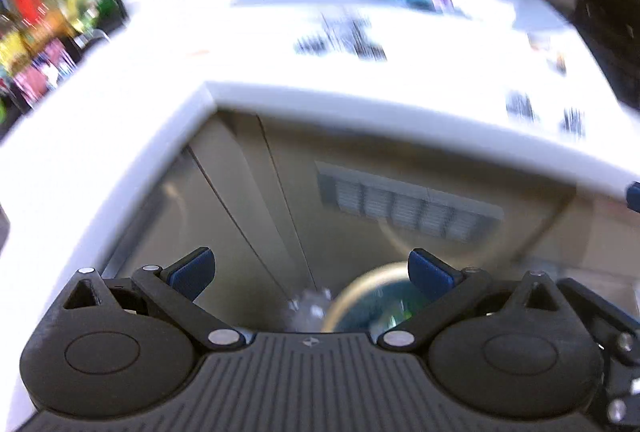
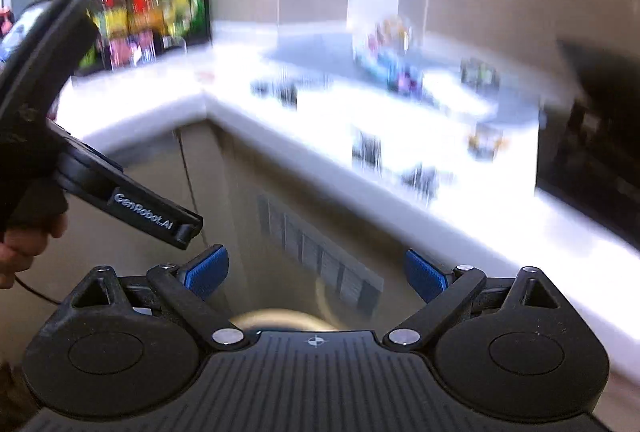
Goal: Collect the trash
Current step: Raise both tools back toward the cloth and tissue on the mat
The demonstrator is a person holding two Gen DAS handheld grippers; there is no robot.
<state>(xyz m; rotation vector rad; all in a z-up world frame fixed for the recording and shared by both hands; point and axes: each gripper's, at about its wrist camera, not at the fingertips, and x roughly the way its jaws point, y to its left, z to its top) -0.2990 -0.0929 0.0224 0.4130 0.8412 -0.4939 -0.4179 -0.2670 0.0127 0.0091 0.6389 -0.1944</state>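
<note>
Trash: small dark wrappers or packets [image 2: 366,150] lie scattered on the white table [image 2: 160,104], several more [image 1: 348,40] showing in the left wrist view; all are motion-blurred, so their exact kind cannot be told.
Bin: a round gold-rimmed container [image 1: 360,296] sits low below the table edge, with something crinkled and clear [image 1: 308,306] beside or in it; which, I cannot tell.
Left gripper [image 1: 312,272]: blue fingers [image 1: 192,272] spread wide apart, nothing between them, hanging over the bin and well short of the table's trash.
Right gripper [image 2: 316,276]: fingers [image 2: 208,272] likewise wide apart and empty, above the same gold rim [image 2: 276,318].
Handling, as a guess: the wrappers look thin, light and floppy, probably slick film that lies flat on the table, so they may slide rather than lift.
Hold, as a guess: best taken at a raised fold or curled edge, fingertips pressed close to the table, with a firm pinch since little weight resists.
Risk: a flat packet may skate away or slip out on the way to the bin.
Backdrop: a rack of coloured bottles [image 2: 136,4] stands at the table's far corner, no part of the job.
</note>
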